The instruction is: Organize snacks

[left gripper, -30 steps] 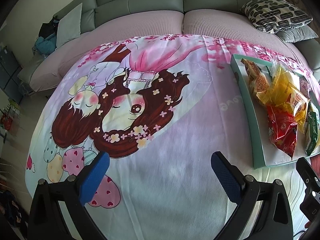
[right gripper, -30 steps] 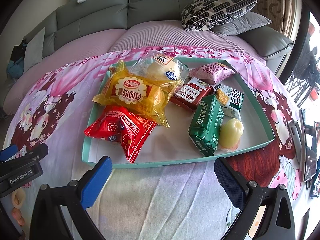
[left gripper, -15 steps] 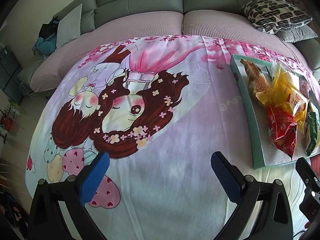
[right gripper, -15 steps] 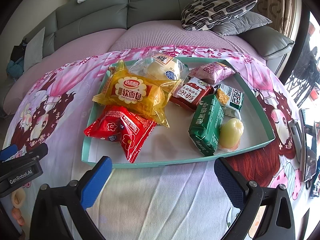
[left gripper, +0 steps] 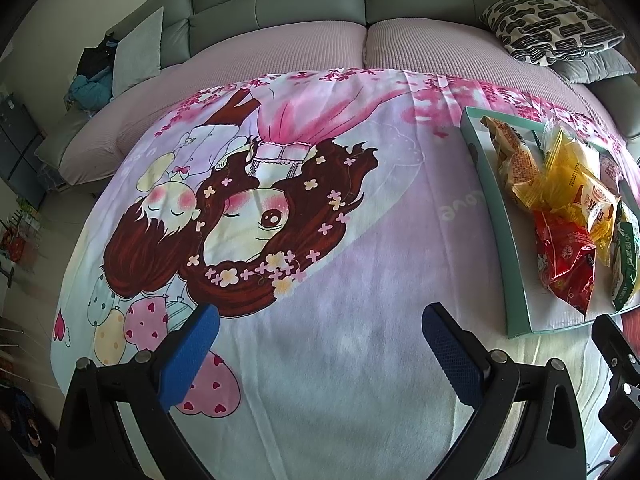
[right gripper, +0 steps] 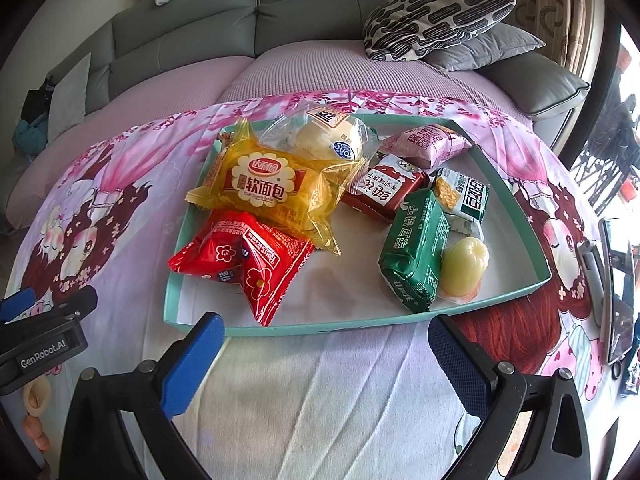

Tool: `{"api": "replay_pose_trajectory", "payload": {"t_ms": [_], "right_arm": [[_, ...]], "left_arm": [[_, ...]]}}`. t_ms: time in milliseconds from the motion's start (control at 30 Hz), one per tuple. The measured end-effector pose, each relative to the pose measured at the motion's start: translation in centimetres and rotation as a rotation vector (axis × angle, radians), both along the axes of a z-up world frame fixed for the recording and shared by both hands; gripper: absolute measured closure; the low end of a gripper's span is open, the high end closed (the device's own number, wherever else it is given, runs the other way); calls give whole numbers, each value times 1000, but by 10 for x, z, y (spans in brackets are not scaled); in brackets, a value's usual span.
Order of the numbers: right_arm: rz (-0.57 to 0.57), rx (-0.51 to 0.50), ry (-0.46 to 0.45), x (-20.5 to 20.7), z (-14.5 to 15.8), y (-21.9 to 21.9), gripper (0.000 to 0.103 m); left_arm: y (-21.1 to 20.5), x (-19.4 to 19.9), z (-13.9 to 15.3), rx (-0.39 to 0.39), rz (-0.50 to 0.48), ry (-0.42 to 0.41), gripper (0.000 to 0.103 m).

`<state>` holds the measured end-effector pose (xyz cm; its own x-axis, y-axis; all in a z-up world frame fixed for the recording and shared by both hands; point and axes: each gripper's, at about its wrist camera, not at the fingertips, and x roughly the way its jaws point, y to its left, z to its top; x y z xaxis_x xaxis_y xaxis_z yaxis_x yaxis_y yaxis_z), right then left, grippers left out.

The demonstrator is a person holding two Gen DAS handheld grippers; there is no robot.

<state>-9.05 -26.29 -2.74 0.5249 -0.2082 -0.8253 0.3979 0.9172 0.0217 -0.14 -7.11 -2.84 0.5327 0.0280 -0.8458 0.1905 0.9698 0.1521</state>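
Setting: grey-green sofa (right gripper: 280, 8) behind a wide pinkish seat, with a cartoon-print blanket (left gripper: 320, 240) spread over it as the work surface.
Cushions: a black-and-white patterned pillow (right gripper: 436, 16) leans on a grey one at the far right of the seat.
Left gripper (left gripper: 320, 340): hovers low over bare blanket, jaws spread wide, blue pads empty, well left of the tray.
Right gripper (right gripper: 324, 348): hovers just in front of the tray's near edge, jaws spread wide, nothing between the blue pads.
Tray (right gripper: 516, 200): shallow teal-rimmed box with a white floor, lying flat on the blanket to the right of centre; all snacks sit inside it.
Yellow bread pack (right gripper: 268, 184): large, crinkled, at the tray's left, overlapping the red one.
Red snack bags (right gripper: 248, 260): glossy, puffed, at the near left corner.
Clear bun wrapper (right gripper: 324, 136): holds a pale round bun, at the back, partly under the yellow pack.
Pink packet (right gripper: 428, 144): back right.
Dark red packet (right gripper: 384, 192): centre, flat.
Green packet (right gripper: 416, 248): brick-shaped, near right, touching a pale yellow jelly cup (right gripper: 464, 264).
White-green cracker pack (right gripper: 464, 196): just behind the green packet.
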Motion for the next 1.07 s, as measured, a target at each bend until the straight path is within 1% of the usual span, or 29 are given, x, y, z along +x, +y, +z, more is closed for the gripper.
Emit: {"api": "replay_pose_trajectory", "payload": {"t_ms": [833,967,1067], "right_arm": [[2,-1,0,0,0,1,0],[2,-1,1,0,0,1,0],[2,-2,1,0,0,0,0]], "left_arm": [[1,1,1,-1,-6,-3,2],[1,-2,5,4,-4,-28,2],[2,-2,6,-16,-12,-26,2]]}}
